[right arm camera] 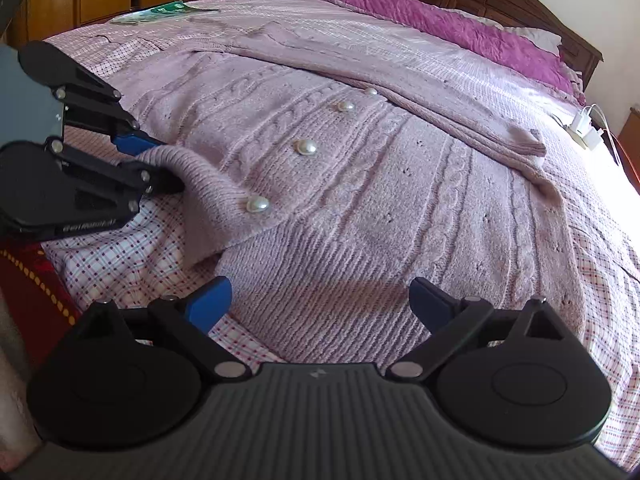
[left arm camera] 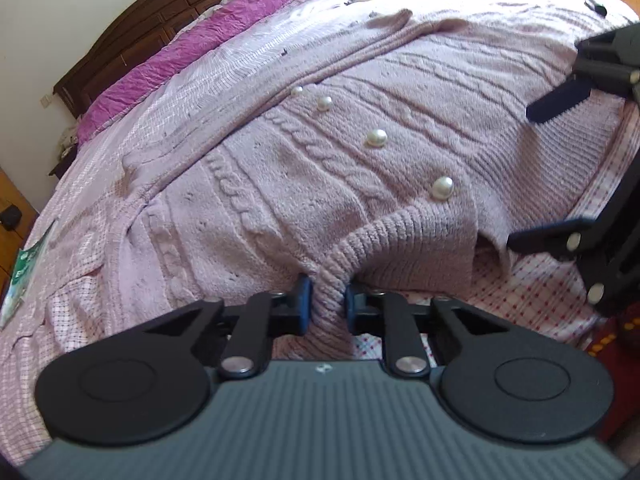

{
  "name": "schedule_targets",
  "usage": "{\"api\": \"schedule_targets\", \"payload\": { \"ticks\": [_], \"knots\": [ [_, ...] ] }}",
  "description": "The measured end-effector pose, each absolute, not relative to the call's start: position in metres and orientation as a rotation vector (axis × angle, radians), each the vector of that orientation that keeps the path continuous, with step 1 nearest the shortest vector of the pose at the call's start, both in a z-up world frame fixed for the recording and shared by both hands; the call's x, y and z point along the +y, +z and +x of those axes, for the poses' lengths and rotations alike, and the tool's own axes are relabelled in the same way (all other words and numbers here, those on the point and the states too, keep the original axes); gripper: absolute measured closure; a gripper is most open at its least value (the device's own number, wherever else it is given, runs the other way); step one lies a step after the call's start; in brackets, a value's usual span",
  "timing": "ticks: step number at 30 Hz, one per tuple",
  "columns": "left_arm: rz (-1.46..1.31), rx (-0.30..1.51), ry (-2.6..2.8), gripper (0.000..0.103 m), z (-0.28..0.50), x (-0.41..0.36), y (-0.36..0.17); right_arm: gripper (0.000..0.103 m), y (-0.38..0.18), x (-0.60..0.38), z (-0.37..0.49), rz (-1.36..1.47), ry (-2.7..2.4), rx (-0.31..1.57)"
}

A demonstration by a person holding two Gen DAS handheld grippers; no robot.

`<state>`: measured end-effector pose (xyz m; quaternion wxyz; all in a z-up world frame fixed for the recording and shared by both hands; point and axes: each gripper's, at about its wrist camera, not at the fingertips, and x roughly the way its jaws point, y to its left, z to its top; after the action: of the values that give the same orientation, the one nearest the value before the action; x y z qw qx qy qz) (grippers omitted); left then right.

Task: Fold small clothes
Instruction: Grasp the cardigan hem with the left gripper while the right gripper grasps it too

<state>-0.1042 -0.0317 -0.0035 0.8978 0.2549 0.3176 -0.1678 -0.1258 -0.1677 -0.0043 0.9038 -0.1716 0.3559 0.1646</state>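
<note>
Left claw [left arm camera: 325, 304] pinches the cardigan [left arm camera: 320, 168] hem; right claw [right arm camera: 320, 300] hangs open (nothing held). One-sided lifting could skew the fold, buttons [left arm camera: 442, 188] snagging.

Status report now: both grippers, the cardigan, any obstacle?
Left gripper shut on cardigan hem. Right gripper open, low over the hem, holding nothing. Cardigan flat on bed, sleeve folded across. Nothing in the way.
</note>
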Motion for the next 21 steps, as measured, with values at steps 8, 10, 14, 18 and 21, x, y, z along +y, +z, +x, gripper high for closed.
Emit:
{"api": "schedule_targets", "payload": {
  "ticks": [8,10,14,18,21],
  "knots": [
    [0.398,0.554,-0.317,0.089,-0.090,-0.024,0.039,0.004,0.000,-0.164,-0.125,-0.332,0.350,0.697],
    [0.382,0.538,-0.315,0.089,-0.084,-0.025,0.044,0.004,0.001,-0.164,-0.126,-0.317,0.359,0.690],
    [0.331,0.554,-0.303,0.089,-0.071,-0.025,0.045,0.004,-0.003,-0.162,-0.125,-0.315,0.376,0.722],
    [0.291,0.572,-0.310,0.089,-0.071,-0.020,0.045,0.004,-0.010,-0.160,-0.120,-0.353,0.349,0.751],
    [0.273,0.581,-0.314,0.089,-0.073,-0.015,0.044,0.004,-0.014,-0.154,-0.117,-0.443,0.271,0.720]
  ]
}}
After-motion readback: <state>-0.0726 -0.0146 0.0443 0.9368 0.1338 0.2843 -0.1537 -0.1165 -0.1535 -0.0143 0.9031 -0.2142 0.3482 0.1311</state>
